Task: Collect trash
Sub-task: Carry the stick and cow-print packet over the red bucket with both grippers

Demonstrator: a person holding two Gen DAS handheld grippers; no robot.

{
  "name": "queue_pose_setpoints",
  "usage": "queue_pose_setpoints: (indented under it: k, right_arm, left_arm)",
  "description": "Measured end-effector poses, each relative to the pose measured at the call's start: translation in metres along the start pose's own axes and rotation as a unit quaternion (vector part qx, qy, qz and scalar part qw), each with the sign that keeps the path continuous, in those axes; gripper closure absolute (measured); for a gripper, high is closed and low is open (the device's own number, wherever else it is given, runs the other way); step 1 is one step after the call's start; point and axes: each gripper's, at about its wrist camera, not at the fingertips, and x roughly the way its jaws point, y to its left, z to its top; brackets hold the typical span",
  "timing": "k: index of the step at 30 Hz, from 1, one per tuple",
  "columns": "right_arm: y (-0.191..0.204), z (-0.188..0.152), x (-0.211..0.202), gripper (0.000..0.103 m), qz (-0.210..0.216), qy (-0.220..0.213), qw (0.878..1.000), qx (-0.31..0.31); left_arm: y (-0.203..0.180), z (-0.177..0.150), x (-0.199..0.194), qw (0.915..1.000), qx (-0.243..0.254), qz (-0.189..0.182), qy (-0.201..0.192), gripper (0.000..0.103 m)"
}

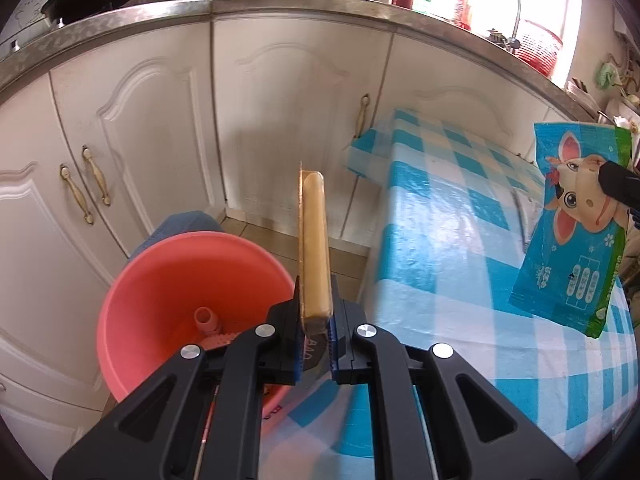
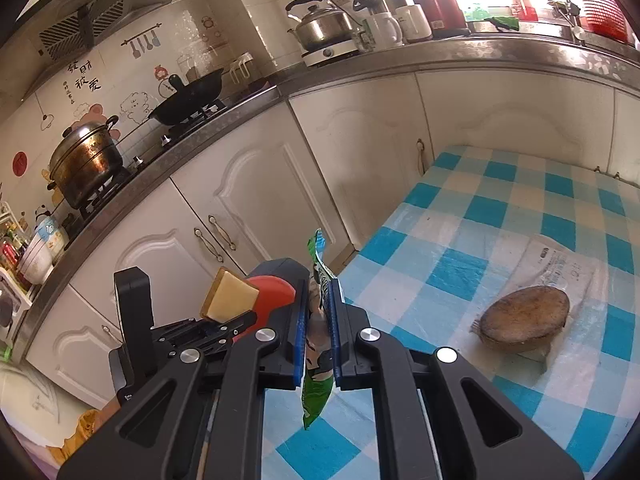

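My left gripper [image 1: 315, 304] is shut on a long yellowish bar in a clear wrapper [image 1: 314, 240], which stands upright between the pads. Just left of and below it is a pink basin [image 1: 176, 280] with a small pink item inside. My right gripper [image 2: 323, 308] is shut on a blue and green wet-wipe packet [image 2: 318, 388], seen edge-on. The same wet-wipe packet [image 1: 576, 232] hangs at the right of the left wrist view, over the checked table [image 1: 460, 240]. In the right wrist view the left gripper's black body [image 2: 132, 320] and its bar [image 2: 228, 296] sit at the left.
A round brown cake-like item [image 2: 524, 316] lies on a clear plastic bag [image 2: 560, 268] on the blue checked tablecloth [image 2: 480, 208]. White cabinets [image 1: 140, 120] run under a steel counter with a wok [image 2: 188, 96], a steamer pot [image 2: 84, 160] and a kettle [image 2: 320, 24].
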Motion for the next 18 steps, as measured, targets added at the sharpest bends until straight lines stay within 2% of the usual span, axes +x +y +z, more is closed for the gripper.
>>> queue_pose_setpoints:
  k: [18]
  right_arm:
    - [0.07,0.013,0.085,0.092,0.069,0.06,0.994,-0.052]
  left_arm:
    - [0.068,-0.014,0.014,0.9965,-0.046,0.068,0.018,0.092]
